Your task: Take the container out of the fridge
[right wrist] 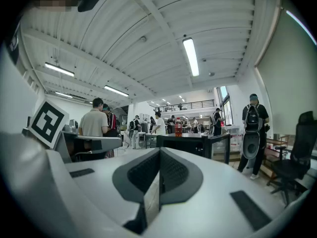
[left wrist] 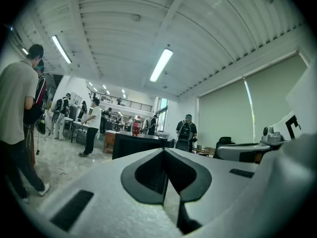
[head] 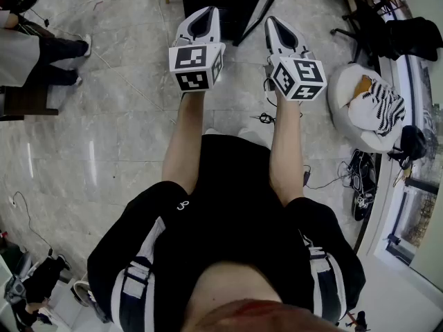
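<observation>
No container or fridge is seen in any view, so neither can be placed. Left gripper (left wrist: 165, 157) and right gripper (right wrist: 159, 157) are clenched on nothing and held side by side, pointed toward the black surface (right wrist: 193, 144). This is judged a ready pose before approach.

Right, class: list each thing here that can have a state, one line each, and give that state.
left tongs: shut, nothing between them
right tongs: shut, nothing between them
red bottle: upright on the black counter
ceiling light: lit
</observation>
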Motion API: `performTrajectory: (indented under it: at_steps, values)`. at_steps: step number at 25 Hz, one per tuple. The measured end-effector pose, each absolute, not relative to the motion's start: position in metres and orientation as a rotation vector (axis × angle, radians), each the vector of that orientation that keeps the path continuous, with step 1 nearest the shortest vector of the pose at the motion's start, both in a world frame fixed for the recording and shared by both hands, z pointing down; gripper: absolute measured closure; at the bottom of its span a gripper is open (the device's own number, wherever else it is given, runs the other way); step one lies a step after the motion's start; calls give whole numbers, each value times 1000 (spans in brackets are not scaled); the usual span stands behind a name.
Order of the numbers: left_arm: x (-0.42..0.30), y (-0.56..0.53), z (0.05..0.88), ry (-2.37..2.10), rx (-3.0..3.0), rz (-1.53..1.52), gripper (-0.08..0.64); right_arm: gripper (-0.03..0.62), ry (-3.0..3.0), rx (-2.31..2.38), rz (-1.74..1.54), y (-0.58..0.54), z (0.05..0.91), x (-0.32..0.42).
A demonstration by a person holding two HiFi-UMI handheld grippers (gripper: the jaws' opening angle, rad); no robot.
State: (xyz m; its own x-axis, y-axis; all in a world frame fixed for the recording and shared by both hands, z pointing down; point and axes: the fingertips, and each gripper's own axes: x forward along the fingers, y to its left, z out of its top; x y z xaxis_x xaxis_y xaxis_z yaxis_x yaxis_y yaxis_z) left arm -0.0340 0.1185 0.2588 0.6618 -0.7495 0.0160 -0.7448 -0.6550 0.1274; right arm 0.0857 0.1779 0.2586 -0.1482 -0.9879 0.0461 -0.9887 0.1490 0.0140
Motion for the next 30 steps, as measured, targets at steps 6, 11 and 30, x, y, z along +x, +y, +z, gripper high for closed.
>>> performTrajectory:
  at_steps: [6, 11, 30]
  values:
    - [-44, 103, 264, -1254, 2705, -82, 552, 580, -2301, 2087, 29, 167, 260, 89]
    - [-38, 93, 277, -1240, 2683, -59, 552, 580, -2268, 2136, 55, 165, 265, 109]
    - [10, -110, 344, -1382, 2554, 152, 552, 580, -2412, 1972, 273, -80, 333, 160]
